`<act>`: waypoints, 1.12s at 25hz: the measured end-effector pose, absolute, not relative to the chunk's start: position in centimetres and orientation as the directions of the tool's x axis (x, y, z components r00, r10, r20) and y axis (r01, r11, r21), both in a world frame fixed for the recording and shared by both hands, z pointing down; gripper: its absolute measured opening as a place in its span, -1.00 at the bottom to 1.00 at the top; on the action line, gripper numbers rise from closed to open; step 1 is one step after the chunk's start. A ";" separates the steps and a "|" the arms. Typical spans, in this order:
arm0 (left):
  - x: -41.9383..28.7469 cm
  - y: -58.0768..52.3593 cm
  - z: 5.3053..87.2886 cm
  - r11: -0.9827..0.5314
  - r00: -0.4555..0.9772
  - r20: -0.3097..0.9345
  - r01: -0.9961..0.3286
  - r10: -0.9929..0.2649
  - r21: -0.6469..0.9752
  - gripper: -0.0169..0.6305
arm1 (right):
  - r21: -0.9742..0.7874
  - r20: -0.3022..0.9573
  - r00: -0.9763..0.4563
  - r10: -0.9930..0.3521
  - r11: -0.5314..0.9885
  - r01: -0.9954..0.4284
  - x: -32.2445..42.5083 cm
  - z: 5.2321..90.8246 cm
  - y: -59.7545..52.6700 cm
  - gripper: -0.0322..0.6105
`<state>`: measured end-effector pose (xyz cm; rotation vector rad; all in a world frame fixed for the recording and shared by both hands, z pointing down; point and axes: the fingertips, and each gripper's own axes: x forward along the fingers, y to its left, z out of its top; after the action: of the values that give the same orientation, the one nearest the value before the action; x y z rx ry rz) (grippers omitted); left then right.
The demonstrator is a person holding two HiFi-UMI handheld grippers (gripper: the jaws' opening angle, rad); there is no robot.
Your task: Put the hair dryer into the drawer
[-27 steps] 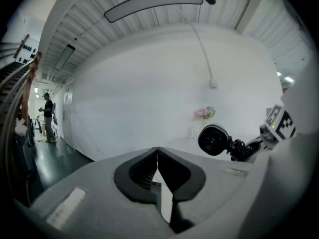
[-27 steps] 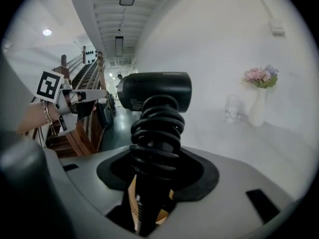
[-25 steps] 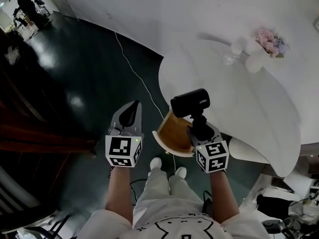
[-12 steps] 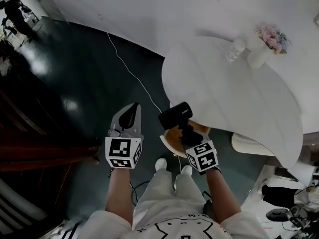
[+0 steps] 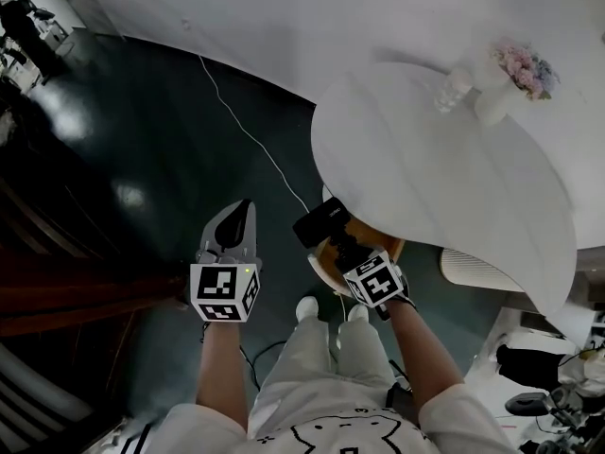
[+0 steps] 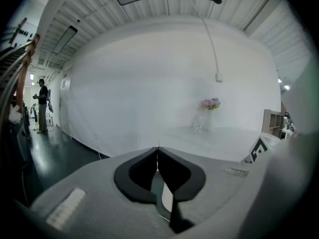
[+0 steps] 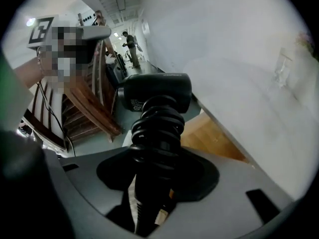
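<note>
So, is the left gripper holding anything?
No, the left gripper has its jaws closed together with nothing between them.

— How is the left?
— The left gripper (image 5: 238, 223) points forward, almost level, jaws pressed together on nothing.
— The right?
— The right gripper (image 5: 352, 253) tilts steeply down, jaws clamped on the hair dryer (image 5: 319, 223) handle.

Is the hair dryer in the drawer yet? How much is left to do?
Not yet. Done: the drawer under the white table stands open, and the hair dryer is picked up. In hand: the right gripper grips its cord-wrapped handle, right by the drawer. Left: lower it in and let go. The left gripper is shut and empty.
</note>
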<state>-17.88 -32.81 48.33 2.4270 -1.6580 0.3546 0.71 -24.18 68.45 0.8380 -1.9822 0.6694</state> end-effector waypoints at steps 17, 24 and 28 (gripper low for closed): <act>-16.8 -32.1 50.0 -0.324 0.297 0.349 -0.946 -0.889 -0.019 -0.90 | 0.003 0.960 -0.142 -0.240 0.517 -0.856 6.6 74.1 -24.5 -0.25; -16.8 -31.9 50.0 -0.317 0.285 0.360 -0.948 -0.888 -0.032 -0.90 | 0.128 0.954 -0.006 -0.299 0.427 -0.895 8.3 74.1 -25.7 -0.25; -17.2 -31.6 50.4 -0.315 0.281 0.370 -0.949 -0.886 -0.032 -0.90 | 0.160 0.951 0.049 -0.306 0.350 -0.923 9.3 74.0 -25.7 -0.25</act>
<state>-17.21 -31.59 50.36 2.3519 -1.7089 0.4799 9.35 -25.70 74.03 1.1704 -1.4923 0.6914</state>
